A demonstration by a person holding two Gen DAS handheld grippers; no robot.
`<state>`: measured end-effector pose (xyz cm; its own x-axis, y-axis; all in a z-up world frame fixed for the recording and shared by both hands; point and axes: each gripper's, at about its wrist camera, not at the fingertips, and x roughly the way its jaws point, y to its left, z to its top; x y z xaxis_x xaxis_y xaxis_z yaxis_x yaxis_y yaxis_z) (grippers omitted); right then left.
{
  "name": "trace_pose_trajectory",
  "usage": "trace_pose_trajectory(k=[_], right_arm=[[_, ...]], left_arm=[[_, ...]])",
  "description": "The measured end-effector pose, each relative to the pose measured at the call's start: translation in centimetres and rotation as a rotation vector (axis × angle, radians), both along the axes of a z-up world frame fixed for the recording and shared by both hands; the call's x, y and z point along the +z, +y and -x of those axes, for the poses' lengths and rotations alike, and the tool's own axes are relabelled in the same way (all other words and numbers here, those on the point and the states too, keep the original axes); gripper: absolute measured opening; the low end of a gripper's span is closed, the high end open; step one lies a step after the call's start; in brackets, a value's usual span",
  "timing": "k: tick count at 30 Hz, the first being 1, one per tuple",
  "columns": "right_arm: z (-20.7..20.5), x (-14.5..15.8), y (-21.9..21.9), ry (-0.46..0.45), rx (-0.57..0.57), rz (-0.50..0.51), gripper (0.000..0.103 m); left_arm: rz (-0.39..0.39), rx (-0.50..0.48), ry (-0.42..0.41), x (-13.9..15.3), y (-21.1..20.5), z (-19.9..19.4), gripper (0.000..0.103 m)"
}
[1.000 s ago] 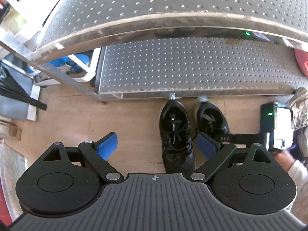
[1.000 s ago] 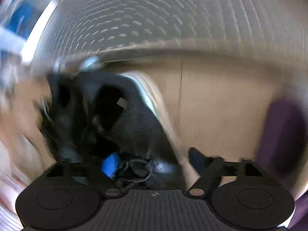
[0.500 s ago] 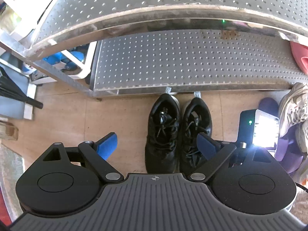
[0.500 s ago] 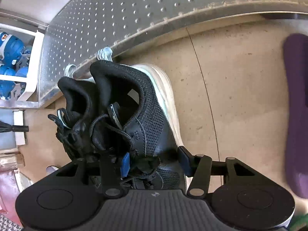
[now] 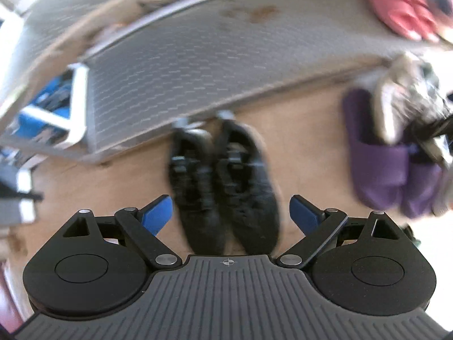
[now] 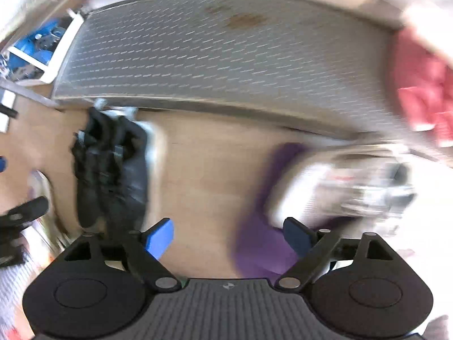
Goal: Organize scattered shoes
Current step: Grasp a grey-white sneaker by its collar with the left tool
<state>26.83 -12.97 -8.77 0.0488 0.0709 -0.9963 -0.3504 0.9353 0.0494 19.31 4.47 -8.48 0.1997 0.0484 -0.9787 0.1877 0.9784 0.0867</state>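
Right wrist view: the right claw (image 6: 228, 236) is opening, empty, above the floor; the left claw (image 5: 229, 214) is hanging apart over the black sneakers (image 5: 223, 181). Purple slipper (image 6: 263, 243) looks next; approaching squarely is wise.

Both views bright, daylit. Heavy motion blur throughout: the perforated grey metal shelf (image 5: 181, 65) smears into streaks, and the pair of black lace-up shoes (image 5: 223, 187) is soft. Right edges blow out to white glare. Fisheye bends shelf edges. Only each camera's own black gripper housing stays sharp.
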Motion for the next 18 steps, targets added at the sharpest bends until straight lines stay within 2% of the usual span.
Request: trace_pose_trajectory(k=[2, 3, 6, 8, 10, 13, 14, 17, 18], right_arm=[[0.4, 1.7, -3.5, -0.049, -0.028, 0.001, 0.093], [0.5, 1.6, -4.5, -0.066, -0.056, -0.006, 0.093], [0.5, 1.3, -6.3, -0.086, -0.060, -0.008, 0.085], [0.4, 1.2, -7.2, -0.091, -0.043, -0.005, 0.085], [0.3, 1.2, -8.0, -0.098, -0.029, 0.001, 0.087], [-0.7, 1.5, -10.5, -0.125, -0.061, 0.049, 0.089], [-1.3, 1.7, -11.7, -0.124, -0.095, 0.048, 0.089], [-2.2, 1.8, -14.4, -0.119, -0.164, 0.044, 0.089], [-2.3, 1.9, -15.2, -0.119, -0.186, 0.042, 0.090]], left_arm=[[0.035, -0.056, -0.027, -0.5, -1.7, 0.5, 0.093], [0.045, -0.088, -0.044, -0.8, -2.6, 0.8, 0.093], [0.056, -0.148, -0.078, -1.7, -4.5, 1.4, 0.091], [0.075, -0.153, -0.105, -2.7, -6.4, 1.7, 0.090], [0.127, -0.120, -0.124, -3.3, -8.1, 1.1, 0.087], [0.225, -0.068, -0.165, -4.0, -11.9, -1.2, 0.080], [0.241, -0.072, -0.167, -4.2, -12.7, -1.7, 0.074], [0.265, -0.174, -0.168, -5.1, -17.3, -3.8, 0.059], [0.249, -0.213, -0.178, -5.4, -19.1, -4.5, 0.059]])
